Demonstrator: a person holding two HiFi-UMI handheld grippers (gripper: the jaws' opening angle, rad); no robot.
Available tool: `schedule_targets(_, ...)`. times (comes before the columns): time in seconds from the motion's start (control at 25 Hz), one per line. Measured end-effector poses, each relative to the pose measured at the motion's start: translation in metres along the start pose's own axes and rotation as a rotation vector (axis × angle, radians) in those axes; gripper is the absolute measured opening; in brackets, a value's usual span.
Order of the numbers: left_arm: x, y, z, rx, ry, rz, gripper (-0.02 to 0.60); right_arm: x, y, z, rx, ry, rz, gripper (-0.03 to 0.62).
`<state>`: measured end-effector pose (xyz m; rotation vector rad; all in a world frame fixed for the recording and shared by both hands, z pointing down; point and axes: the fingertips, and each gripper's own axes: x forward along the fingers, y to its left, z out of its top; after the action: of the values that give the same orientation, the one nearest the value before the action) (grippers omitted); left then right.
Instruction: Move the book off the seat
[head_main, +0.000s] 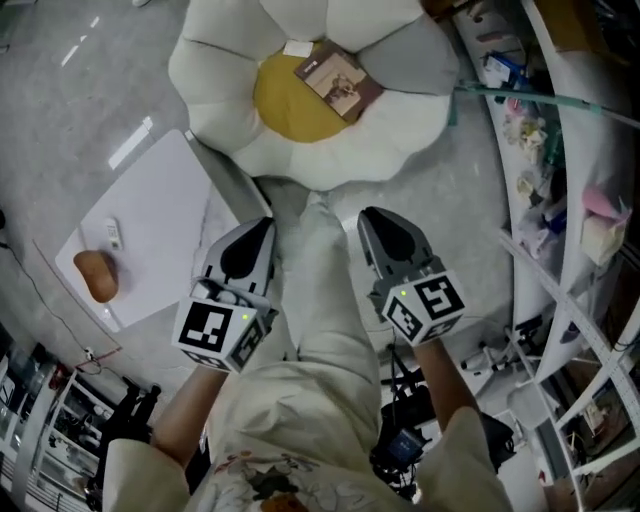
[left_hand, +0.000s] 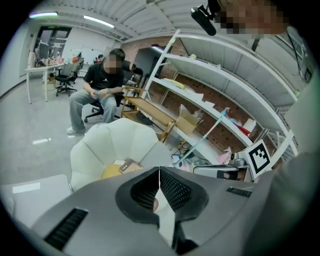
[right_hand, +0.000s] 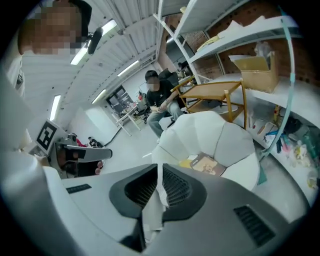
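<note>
The book (head_main: 338, 80) lies flat on the yellow middle of the flower-shaped seat (head_main: 400, 135), at the far side of the scene. Both tools hang near the person's legs, well short of the seat. The left tool (head_main: 262, 226) is clenched with nothing in it, and so is the right tool (head_main: 376, 216). Shelves (head_main: 560, 200) run along the right.
</note>
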<state>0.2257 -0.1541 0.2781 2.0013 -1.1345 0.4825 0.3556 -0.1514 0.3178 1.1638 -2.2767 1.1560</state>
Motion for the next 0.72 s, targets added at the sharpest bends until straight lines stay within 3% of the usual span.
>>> schedule_targets(0.2, 0.061, 0.027, -0.012, -0.029, 0.018, 0.016, 0.012, 0.046, -0.048, -0.012, 0.150, -0.025, 0.033, 0.015)
schedule_targets(0.44, 0.127, 0.066, -0.049, -0.018, 0.079, 0.028, 0.012, 0.102, -0.089, -0.047, 0.196, -0.005, 0.007, 0.046)
schedule_targets(0.72, 0.189, 0.096, -0.075, -0.020, 0.125, 0.026, 0.012, 0.155, -0.127, -0.074, 0.406, -0.045, 0.023, 0.074)
